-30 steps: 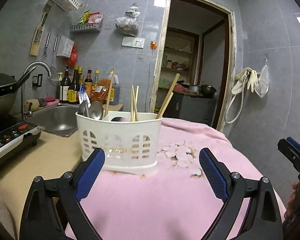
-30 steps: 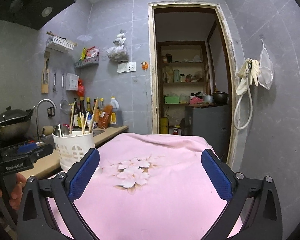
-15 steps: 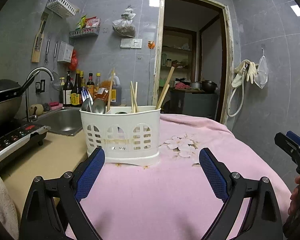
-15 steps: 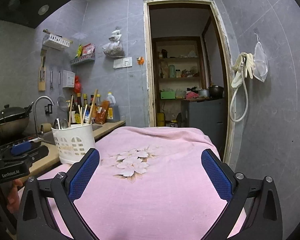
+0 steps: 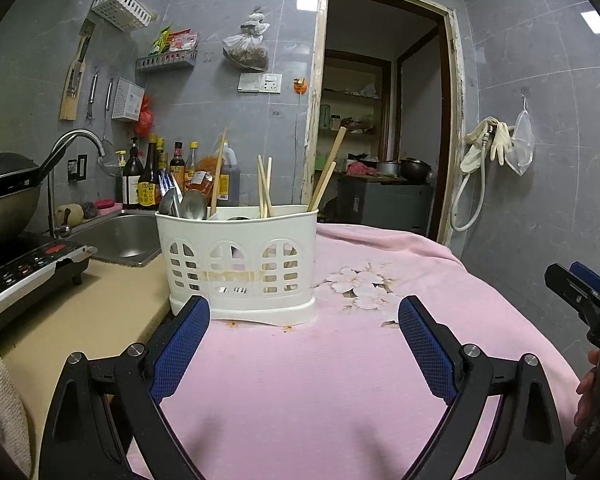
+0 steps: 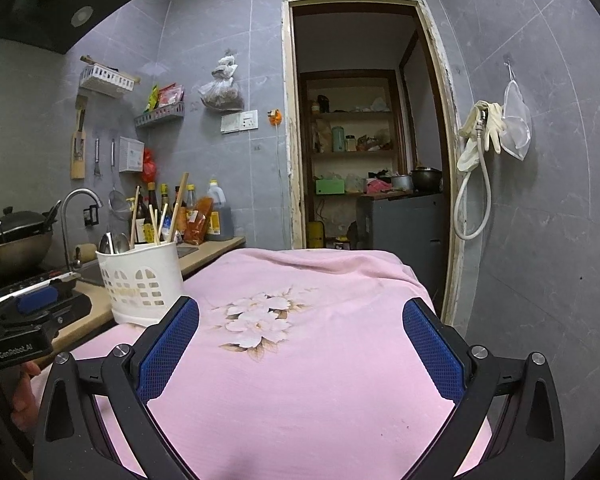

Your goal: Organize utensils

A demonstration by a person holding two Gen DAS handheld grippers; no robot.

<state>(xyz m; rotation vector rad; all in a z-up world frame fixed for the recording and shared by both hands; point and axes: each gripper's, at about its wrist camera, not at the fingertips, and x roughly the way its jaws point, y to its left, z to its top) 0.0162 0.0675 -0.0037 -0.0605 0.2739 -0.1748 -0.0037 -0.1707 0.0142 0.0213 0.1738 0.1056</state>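
Holder: white slotted utensil holder (image 5: 238, 264) stands upright at the left edge of the pink cloth (image 5: 340, 380), where the cloth meets the tan desk (image 5: 80, 320).
Contents, left bay: spoons (image 5: 194, 204), bowls up, with what looks like a fork beside them.
Contents, other bays: chopsticks (image 5: 265, 190) stand in loose groups leaning different ways; two lean far right at the holder's right end.
Loose utensils: none seen on the cloth or desk in either view.
Left tool: (image 5: 302, 354) released, pads wide apart, nothing between them; the holder sits just beyond and slightly left of its centre line, near the left pad.
Right tool: (image 6: 300, 354) released, empty, pointing over the cloth's flower print; the holder lies far left of it, well apart.
Stage (judgement): everything standing in the holder fits either a finished sort or mixed chopsticks awaiting regrouping; the pictures do not settle it.
Handling note (judgement): the holder looks light and perforated, so it may tip or slide on the cloth if a stick is pulled sideways. Lift any piece straight up and steady the holder's wall with the other tool.
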